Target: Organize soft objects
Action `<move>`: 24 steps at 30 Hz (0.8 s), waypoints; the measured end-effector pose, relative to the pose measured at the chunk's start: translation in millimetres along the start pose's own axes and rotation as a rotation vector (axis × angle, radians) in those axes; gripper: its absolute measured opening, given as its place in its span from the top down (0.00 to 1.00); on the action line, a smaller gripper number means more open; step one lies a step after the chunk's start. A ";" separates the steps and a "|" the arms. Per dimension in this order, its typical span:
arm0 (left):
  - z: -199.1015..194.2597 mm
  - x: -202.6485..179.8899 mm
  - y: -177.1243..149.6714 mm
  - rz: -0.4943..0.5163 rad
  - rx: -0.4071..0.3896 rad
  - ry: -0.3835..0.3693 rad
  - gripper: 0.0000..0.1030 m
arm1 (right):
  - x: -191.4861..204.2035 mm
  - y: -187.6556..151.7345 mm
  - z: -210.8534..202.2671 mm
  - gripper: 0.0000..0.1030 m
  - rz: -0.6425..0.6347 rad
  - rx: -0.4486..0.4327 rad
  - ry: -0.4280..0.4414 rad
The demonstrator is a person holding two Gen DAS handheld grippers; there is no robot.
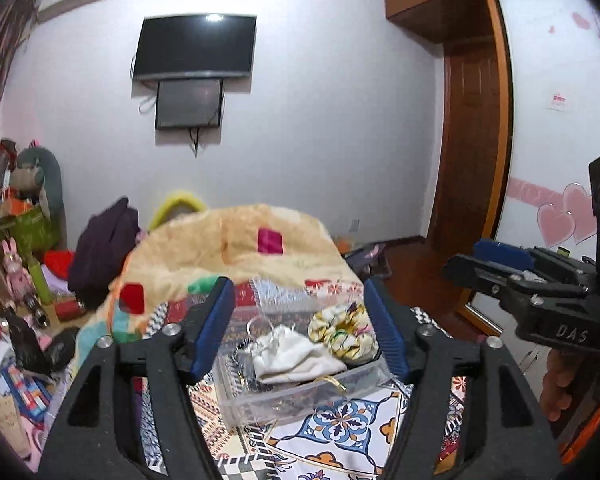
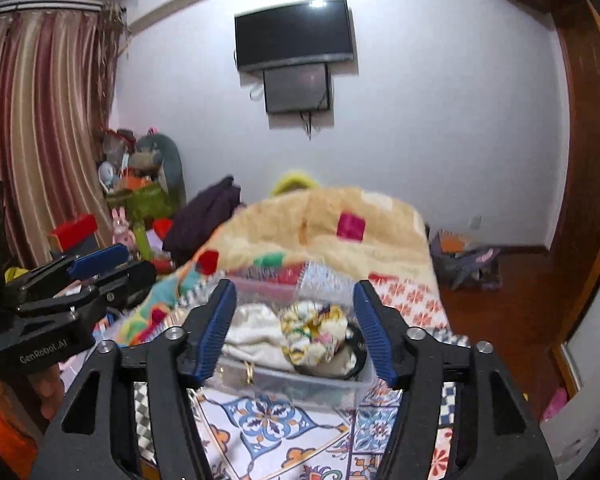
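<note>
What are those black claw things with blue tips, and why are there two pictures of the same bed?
Each claw is a grabbing tool a person holds, one in each hand, with a camera on each. One picture looks out from the left tool, the other from the right tool, so you see the bed twice. Each tool also shows up from the side at the edge of the other's picture. On the patterned bedsheet sits a clear plastic box holding a white cloth and a flowery scrunchie. Both tools are open and hold nothing.
</note>
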State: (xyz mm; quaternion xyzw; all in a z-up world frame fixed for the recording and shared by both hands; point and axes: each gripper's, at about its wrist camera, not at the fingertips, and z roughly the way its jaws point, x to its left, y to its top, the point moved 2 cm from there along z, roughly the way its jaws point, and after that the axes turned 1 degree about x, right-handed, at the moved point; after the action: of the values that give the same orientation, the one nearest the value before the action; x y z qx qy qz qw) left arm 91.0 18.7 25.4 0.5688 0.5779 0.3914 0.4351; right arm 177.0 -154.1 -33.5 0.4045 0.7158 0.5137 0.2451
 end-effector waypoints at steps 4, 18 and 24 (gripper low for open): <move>-19.6 -5.2 8.8 0.013 -0.044 0.005 0.15 | 5.8 13.3 -20.8 0.31 -0.006 -0.073 -0.010; -41.5 -11.1 13.8 0.024 -0.100 0.023 0.01 | 14.3 16.6 -34.9 0.06 -0.007 -0.145 -0.018; -38.8 -10.2 11.7 0.019 -0.091 0.022 0.01 | 12.8 13.7 -39.5 0.05 -0.004 -0.153 -0.024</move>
State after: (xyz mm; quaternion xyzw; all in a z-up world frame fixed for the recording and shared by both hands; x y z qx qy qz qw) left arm 57.7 10.7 49.3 0.5495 0.5590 0.4275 0.4503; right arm 144.1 -162.7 -6.0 0.3894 0.6722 0.5614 0.2850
